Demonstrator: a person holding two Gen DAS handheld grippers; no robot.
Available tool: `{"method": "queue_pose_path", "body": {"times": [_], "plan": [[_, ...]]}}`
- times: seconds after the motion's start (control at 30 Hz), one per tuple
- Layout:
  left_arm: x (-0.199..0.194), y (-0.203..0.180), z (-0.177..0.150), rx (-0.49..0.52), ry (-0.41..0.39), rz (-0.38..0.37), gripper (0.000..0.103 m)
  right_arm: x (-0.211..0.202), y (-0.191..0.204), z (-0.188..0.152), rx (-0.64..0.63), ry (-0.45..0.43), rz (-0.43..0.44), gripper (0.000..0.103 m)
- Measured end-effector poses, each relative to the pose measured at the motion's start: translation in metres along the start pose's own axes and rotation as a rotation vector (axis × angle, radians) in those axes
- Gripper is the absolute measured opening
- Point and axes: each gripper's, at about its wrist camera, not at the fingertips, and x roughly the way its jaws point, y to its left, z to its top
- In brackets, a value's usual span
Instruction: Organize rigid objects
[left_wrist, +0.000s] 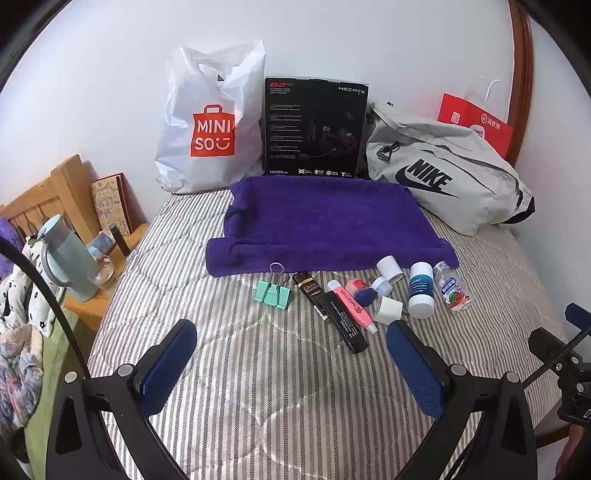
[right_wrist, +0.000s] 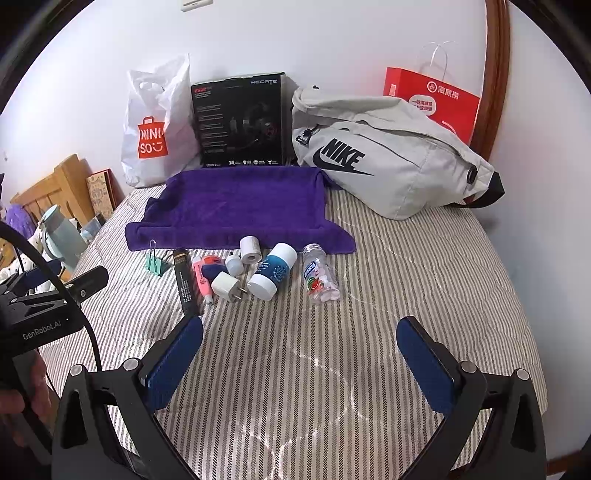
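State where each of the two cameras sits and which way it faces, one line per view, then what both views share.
Left wrist: on the left gripper, low over the striped bed, facing the wall; its open fingers frame the green binder clip; the right gripper's edge shows at right.
Right wrist: on the right gripper, further right, same heading; open fingers, with the left gripper and a hand at left.
Shared: purple towel, clear candy bottle, grey Nike bag.

Striped bed cover (right_wrist: 406, 295), bearing: purple towel (right_wrist: 236, 206) at centre. Along its 6 o'clock edge: green binder clip (right_wrist: 157, 263), black tube (right_wrist: 186, 284), pink highlighter (right_wrist: 203, 280), white plug (right_wrist: 225, 285), blue-white bottle (right_wrist: 272, 273), clear candy bottle (right_wrist: 319, 275). At 12 o'clock: Miniso bag (right_wrist: 155, 136), black box (right_wrist: 242, 122), grey Nike bag (right_wrist: 388, 155).
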Motion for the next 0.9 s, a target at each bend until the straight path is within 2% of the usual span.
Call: {"method": "queue_pose_path", "body": {"times": [0.9], "plan": [[0.0035, 0.0025, -0.0026, -0.009, 0.009, 0.001, 0.103, -0.0042, 0.0046, 0.0028, -0.013, -0.007, 0.004, 0.103]]}}
